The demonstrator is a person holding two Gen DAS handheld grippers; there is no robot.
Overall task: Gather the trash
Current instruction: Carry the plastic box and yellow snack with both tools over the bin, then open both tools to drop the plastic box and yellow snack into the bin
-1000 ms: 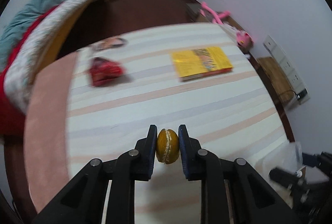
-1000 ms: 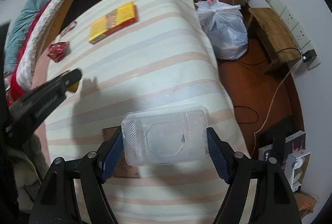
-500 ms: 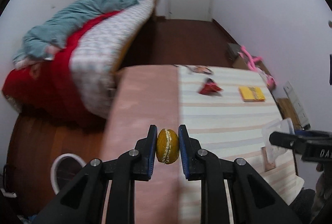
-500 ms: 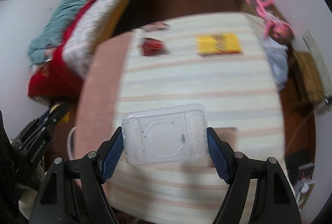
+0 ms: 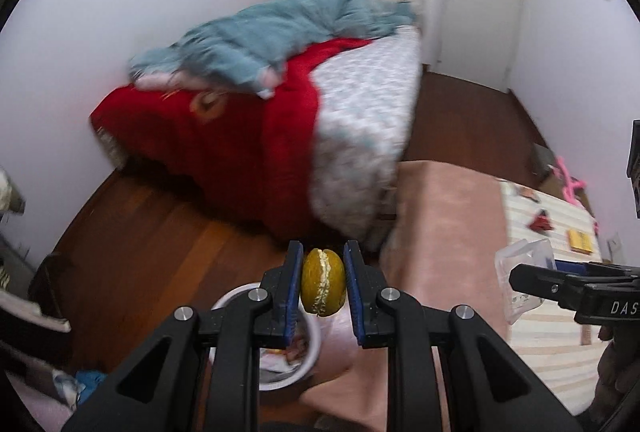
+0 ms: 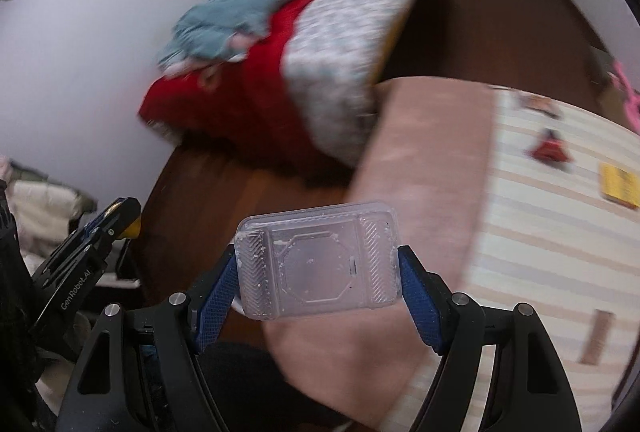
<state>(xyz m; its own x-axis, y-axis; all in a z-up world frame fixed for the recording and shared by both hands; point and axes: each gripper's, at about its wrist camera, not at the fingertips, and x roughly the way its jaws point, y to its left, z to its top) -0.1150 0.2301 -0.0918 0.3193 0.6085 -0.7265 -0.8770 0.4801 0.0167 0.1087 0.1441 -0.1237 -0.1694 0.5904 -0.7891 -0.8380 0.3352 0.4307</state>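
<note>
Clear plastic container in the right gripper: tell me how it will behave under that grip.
The clear plastic container looks thin-walled and see-through, so probably light and apt to flex or crack if squeezed harder. The right gripper grips only its two short ends, so it may pivot. Its smooth plastic could slip.

We see yellow peel scrap pinched upright above white bin | clear plastic tray gripped flat-on, crumb-flecked | red wrapper lies on bench
</note>
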